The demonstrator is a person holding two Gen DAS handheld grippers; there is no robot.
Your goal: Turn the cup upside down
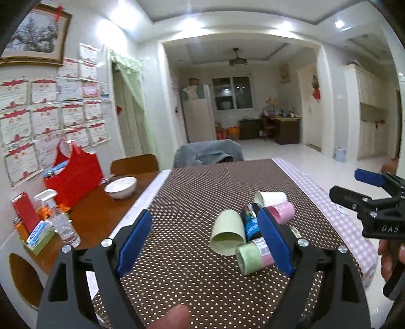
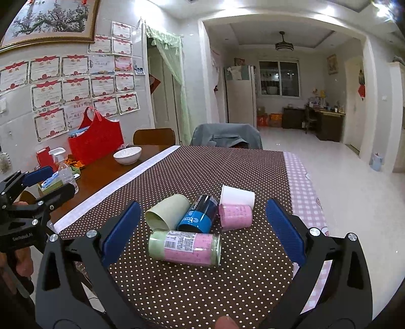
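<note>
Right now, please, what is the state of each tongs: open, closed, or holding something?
Left tongs: open, holding nothing, above the dotted cloth.
Right tongs: open, holding nothing, with the cups lying ahead between the fingers.

A brown cloth with white dots (image 2: 202, 172) is lying over the table, and a pink checked cloth (image 2: 303, 187) is peeking out along its right edge. On the bare wooden part (image 2: 106, 172) a white bowl (image 2: 127, 155) is sitting near a big red bag (image 2: 97, 141). A clear spray bottle (image 2: 63, 168) is standing close to the wall, just beside a red box (image 2: 45, 158). Lots of papers with red tops (image 2: 63, 86) are hanging on the wall — a framed tree picture (image 2: 50, 20) is hanging above them. A grey jacket (image 2: 226, 136) is hanging over a chair at the far side. Far back, a white fridge (image 2: 240, 93) is standing beside a dark window (image 2: 278, 78).
</note>
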